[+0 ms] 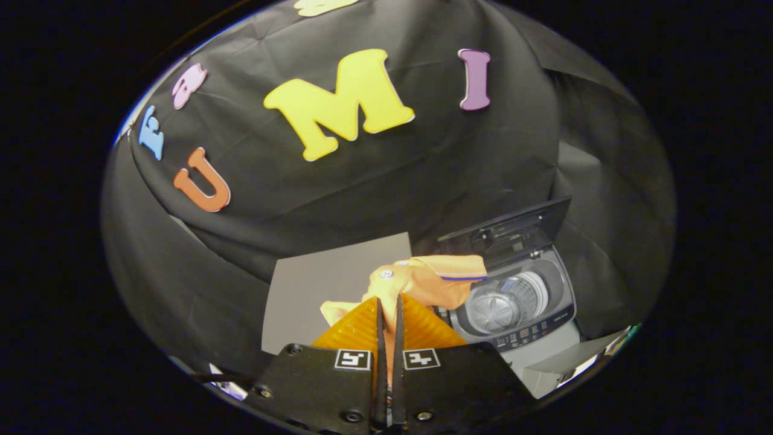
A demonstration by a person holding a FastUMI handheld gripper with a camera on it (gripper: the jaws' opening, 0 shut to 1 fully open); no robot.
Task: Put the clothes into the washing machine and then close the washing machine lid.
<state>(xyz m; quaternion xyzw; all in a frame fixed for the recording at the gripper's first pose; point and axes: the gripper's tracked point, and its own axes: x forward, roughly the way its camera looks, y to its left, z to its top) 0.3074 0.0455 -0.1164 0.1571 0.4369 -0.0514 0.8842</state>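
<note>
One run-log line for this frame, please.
phase: carrying | gripper: shut on orange shirt | washing machine: beyond the fingers, lid up, drum bare | shirt not yet in

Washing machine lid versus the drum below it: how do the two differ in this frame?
The washing machine lid is a dark flat panel tilted up and open; the drum is pale, round and ribbed, lying open to the top. The lid stands behind the drum. The orange garment, pinched between the gripper fingers, hangs beside the drum, not yet in it. Both belong to one washing machine.
</note>
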